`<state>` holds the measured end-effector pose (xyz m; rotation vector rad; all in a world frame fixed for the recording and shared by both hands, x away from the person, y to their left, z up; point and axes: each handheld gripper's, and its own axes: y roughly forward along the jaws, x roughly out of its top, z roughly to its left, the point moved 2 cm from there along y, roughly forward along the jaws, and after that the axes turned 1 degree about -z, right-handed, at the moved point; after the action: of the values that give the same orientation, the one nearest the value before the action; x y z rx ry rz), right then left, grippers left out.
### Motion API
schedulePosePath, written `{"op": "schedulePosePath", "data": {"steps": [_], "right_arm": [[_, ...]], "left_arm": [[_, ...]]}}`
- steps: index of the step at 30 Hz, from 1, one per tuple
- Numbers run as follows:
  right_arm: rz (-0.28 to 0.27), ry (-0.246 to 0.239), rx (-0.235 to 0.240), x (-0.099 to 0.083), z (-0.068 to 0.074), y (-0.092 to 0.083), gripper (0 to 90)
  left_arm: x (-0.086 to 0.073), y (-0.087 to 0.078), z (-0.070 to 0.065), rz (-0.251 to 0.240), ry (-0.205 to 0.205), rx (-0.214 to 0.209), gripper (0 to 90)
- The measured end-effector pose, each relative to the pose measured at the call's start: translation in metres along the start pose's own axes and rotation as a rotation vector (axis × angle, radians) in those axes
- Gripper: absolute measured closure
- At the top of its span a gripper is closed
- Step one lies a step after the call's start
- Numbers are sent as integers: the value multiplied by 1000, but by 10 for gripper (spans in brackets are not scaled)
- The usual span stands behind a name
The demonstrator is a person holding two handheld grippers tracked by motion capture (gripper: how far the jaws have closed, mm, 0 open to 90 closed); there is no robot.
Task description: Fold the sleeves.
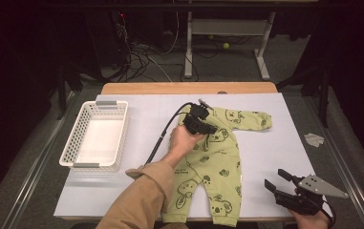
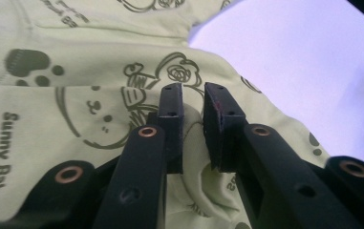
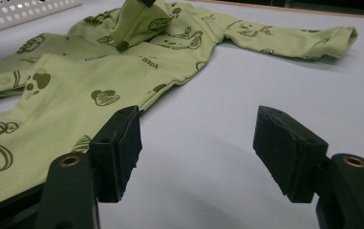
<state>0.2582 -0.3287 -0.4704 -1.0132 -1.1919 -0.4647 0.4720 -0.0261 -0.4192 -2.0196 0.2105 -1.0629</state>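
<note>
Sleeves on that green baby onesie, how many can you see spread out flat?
1. The right-hand sleeve lies stretched out flat on the white table cover. The other one appears folded across the chest of the onesie, pinched in the left gripper.

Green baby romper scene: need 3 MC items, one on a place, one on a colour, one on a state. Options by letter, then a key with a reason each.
1. Where does the white basket stand relative to the green romper in the high view?
A. at its left
B. at its right
C. on top of it

2. What colour is the print on the romper?
A. red
B. dark olive
C. white

3. How does the right claw stand?
A. shut on a sleeve
B. shut on the basket
C. open, nothing between its jaws

Key: 1 A, the basket sits at the left end of the table. 2 B, the koalas and lettering are dark olive. 3 C, the right gripper view shows bare table between wide jaws.
</note>
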Motion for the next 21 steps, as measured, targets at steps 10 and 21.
{"op": "schedulePosePath", "data": {"steps": [10, 21], "right_arm": [[-2, -2, -4, 0, 1, 0, 345], [1, 0, -4, 0, 1, 0, 344]], "left_arm": [[-4, -18, 8, -26, 3, 38, 723], [-28, -30, 26, -44, -24, 82, 666]]}}
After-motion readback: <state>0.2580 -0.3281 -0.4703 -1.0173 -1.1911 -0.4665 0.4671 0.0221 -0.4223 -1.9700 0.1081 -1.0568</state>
